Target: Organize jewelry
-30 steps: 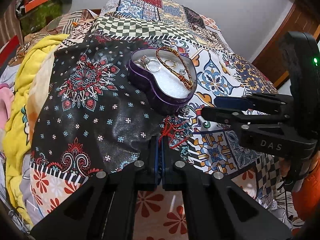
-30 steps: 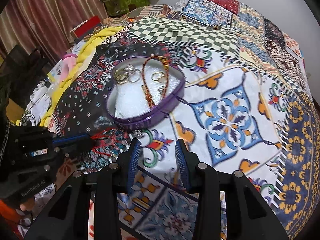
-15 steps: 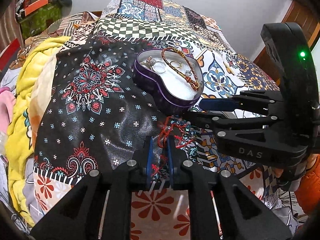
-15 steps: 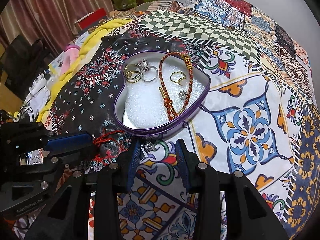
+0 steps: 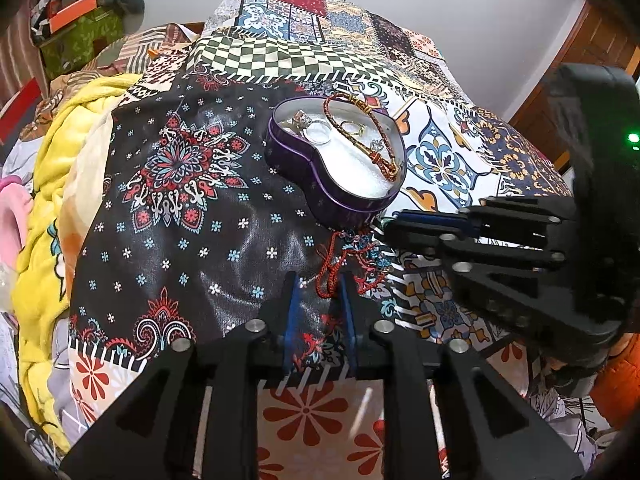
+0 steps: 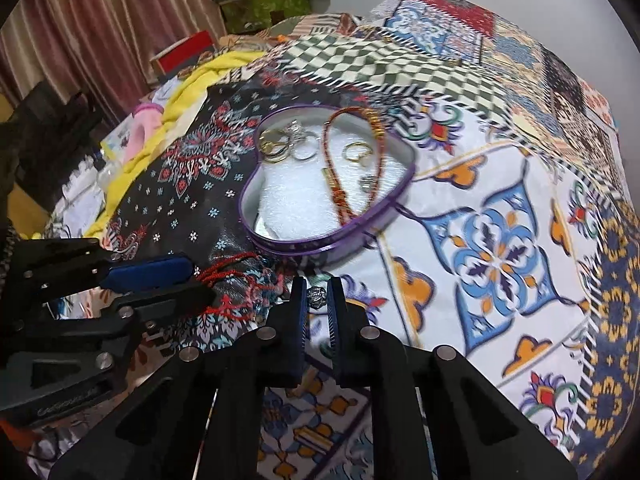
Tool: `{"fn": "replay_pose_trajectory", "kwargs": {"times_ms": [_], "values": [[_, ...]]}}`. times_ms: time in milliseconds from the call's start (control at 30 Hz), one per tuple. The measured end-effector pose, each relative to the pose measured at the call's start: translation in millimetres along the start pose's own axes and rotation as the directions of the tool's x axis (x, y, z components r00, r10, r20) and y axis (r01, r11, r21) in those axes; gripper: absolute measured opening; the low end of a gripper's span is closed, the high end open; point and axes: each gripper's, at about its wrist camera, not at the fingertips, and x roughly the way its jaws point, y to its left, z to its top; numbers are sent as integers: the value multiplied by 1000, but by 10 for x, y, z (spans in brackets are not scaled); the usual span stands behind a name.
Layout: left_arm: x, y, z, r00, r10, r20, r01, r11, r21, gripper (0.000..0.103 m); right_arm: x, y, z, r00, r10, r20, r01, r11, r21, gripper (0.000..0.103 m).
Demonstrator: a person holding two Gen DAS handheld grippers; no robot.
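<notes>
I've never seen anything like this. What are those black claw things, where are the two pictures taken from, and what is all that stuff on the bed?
The black claws are hand-held grippers, one in each of a person's hands, each with a camera looking along its two fingers. No robot arm is involved.

One picture looks out from the left gripper, the other from the right gripper, so each also shows the other claw from the side.

Both hover over a patchwork bedspread. On it sits a purple heart-shaped tin lined in white, holding several rings and a braided bracelet.

In front of the tin lies a tangled red cord. The left gripper is open around it, not gripping. The right gripper's fingers are closing on a small silver bead; whether they touch it is unclear.
</notes>
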Motion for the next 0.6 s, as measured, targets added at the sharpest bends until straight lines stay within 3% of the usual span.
{"fn": "replay_pose_trajectory", "kwargs": {"times_ms": [133,300,433,600], "values": [[35,-69,27,1000,22,8,-23,999,26,29,-169,-129,-47,999,-9,37,8,999,37,9],[89,-171,51,998,59,23,-60,996,60,29,-338,-289,-90,997,-28,71,22,996,84,9],[108,-216,54,999,50,16,-51,996,68,4,-410,-373,-141,996,-39,84,30,994,109,9],[66,-312,52,1000,10,18,-11,997,80,1,-475,-400,-188,994,-49,97,37,992,121,9]]}}
